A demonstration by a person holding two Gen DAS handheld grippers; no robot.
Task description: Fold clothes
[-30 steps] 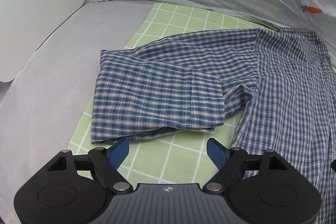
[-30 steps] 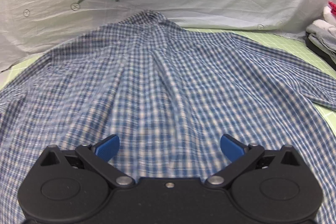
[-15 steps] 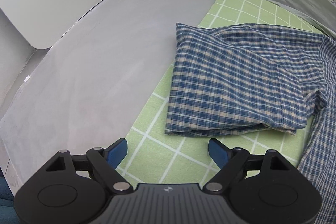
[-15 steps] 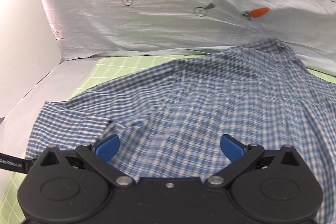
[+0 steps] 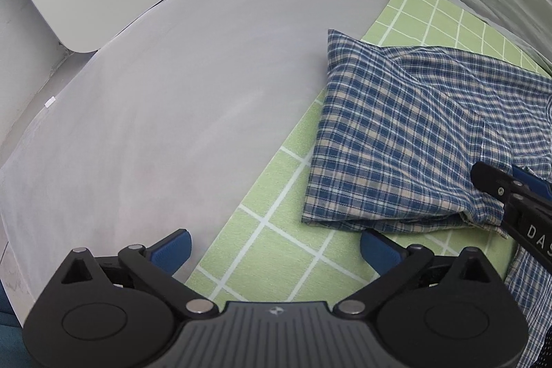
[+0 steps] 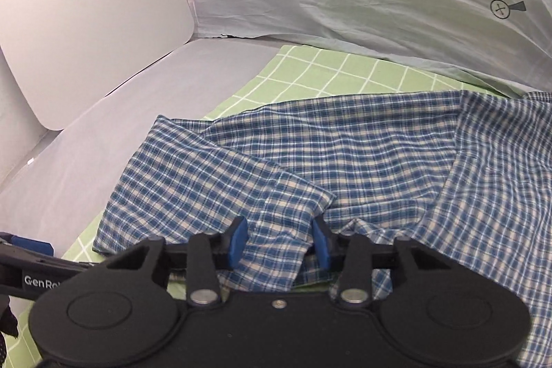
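On the green grid mat (image 6: 331,71) a blue plaid shirt (image 6: 345,154) lies spread out, one sleeve (image 5: 396,140) folded back on itself near the mat's left edge. The right gripper (image 6: 279,242) has just been closing its jaws, and a bunched bit of the sleeve's cuff end sits pinched between the blue pads. The left gripper (image 5: 276,247) has been opening; it hangs spread wide over bare mat just beside the sleeve, nothing in it.
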